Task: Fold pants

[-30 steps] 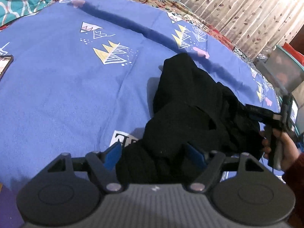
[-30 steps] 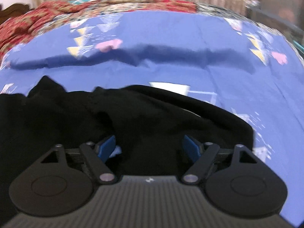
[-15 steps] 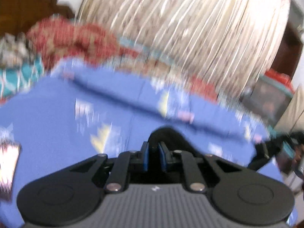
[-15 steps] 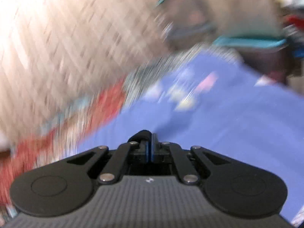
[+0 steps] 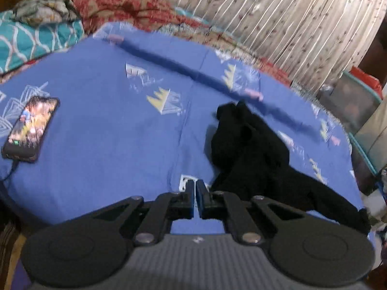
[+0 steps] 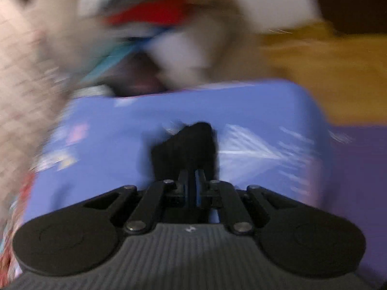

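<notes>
The black pants [image 5: 254,159] lie crumpled on the blue patterned bedsheet [image 5: 108,133], stretched toward the bed's right edge. My left gripper [image 5: 195,188] is shut just left of the pants; no cloth shows between its blue pads. My right gripper [image 6: 193,178] is shut on a bunch of the black pants [image 6: 188,145], which sticks up beyond its fingertips. The right wrist view is blurred by motion.
A lit phone [image 5: 30,128] with a cable lies on the sheet at the left. Teal and red bedding [image 5: 72,19] is piled at the head of the bed. A curtain [image 5: 278,17] hangs behind. Storage boxes [image 5: 355,101] stand to the right.
Both grippers were open over the pants one second ago and have closed. The left gripper has pulled back and left; the right has swung toward the bed's corner with cloth in it.
</notes>
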Demonstrator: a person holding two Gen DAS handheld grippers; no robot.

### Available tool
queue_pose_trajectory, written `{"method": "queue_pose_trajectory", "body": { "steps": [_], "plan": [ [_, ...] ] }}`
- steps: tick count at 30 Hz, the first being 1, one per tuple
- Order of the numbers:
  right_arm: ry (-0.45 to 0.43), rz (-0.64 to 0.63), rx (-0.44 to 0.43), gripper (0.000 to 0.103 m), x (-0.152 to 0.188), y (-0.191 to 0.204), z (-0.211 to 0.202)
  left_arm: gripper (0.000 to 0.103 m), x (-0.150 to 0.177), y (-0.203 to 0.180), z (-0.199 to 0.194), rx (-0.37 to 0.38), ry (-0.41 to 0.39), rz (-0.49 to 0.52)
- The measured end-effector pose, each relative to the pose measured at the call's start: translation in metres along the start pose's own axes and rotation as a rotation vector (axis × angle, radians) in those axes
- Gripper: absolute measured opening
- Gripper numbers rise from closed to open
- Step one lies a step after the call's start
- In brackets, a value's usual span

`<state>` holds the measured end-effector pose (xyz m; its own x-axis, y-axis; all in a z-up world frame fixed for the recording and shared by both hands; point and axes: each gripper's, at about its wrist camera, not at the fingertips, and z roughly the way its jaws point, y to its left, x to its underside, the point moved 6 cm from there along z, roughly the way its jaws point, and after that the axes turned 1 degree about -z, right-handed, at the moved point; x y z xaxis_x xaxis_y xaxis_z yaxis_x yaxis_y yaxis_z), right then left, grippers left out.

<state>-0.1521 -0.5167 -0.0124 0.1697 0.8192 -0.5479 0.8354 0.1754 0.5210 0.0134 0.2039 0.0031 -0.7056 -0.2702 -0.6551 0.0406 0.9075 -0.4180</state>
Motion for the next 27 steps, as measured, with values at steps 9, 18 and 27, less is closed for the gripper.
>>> {"method": "queue_pose_trajectory", "body": {
  "steps": [9, 18, 27],
  "plan": [
    [0.248, -0.395, -0.422, 0.041, 0.101, 0.125, -0.037, 0.008, -0.015, -0.053, 0.038, 0.135, 0.006, 0.032],
    [0.681, -1.076, -0.964, 0.083, 0.345, 0.343, -0.09, 0.008, 0.045, -0.07, 0.079, 0.201, 0.157, 0.013],
    [0.84, -1.516, -0.969, 0.08, 0.459, 0.394, -0.078, 0.008, 0.062, -0.067, 0.117, 0.193, 0.247, 0.033]
  ]
}}
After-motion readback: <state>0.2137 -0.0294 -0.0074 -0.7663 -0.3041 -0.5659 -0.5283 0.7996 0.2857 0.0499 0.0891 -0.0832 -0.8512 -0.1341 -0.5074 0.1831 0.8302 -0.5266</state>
